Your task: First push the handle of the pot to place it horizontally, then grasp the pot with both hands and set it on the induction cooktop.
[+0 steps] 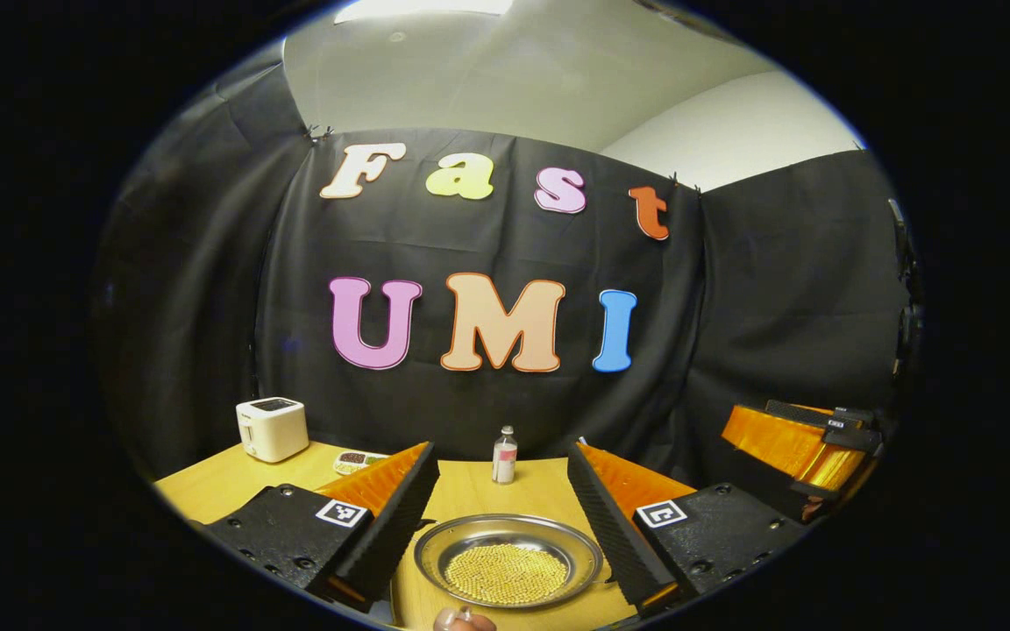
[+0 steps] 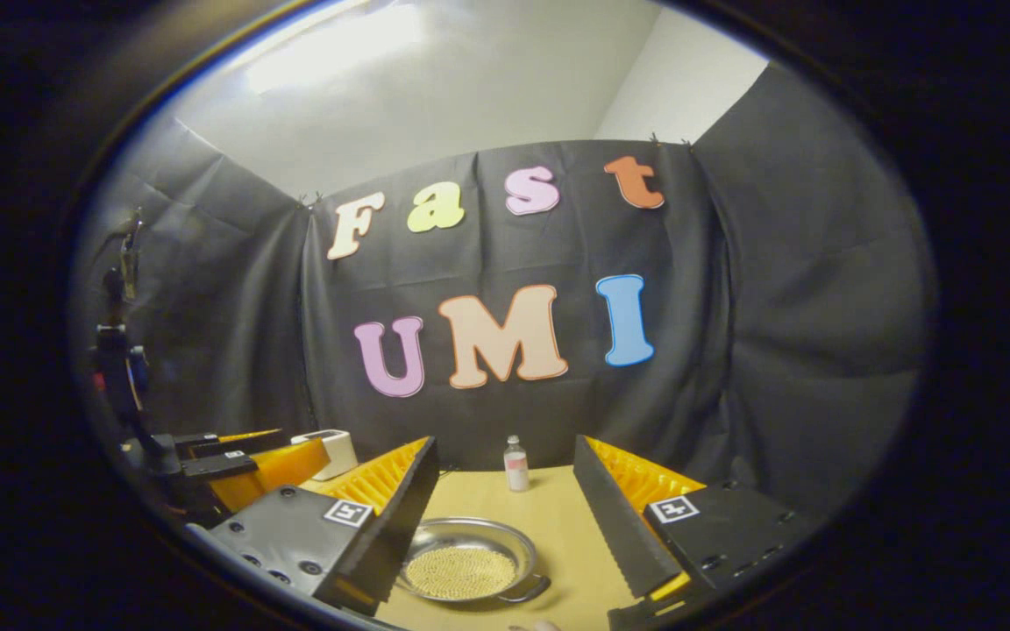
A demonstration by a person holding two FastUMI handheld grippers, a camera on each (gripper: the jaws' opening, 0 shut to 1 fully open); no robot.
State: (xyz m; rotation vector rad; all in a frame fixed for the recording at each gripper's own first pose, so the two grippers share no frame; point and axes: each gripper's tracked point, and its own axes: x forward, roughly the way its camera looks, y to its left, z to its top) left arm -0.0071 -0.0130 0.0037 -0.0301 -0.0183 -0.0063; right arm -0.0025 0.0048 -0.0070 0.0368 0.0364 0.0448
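Black cloth walls enclose a booth with a light wooden surface point(image 1: 470, 491). On it sits a shallow metal pot point(image 1: 508, 558) holding small yellow beads, with a loop handle point(image 2: 529, 589) visible at its near right side in the right gripper view. Behind the pot, well apart, stands a small bottle point(image 1: 504, 455). A white toaster point(image 1: 272, 428) rests at the far left. The left gripper point(image 1: 505, 517) hovers just before the pot, jaws wide open around nothing. The right gripper point(image 2: 505, 517), also with jaws spread open and empty, hangs near the pot, which lies toward its left finger.
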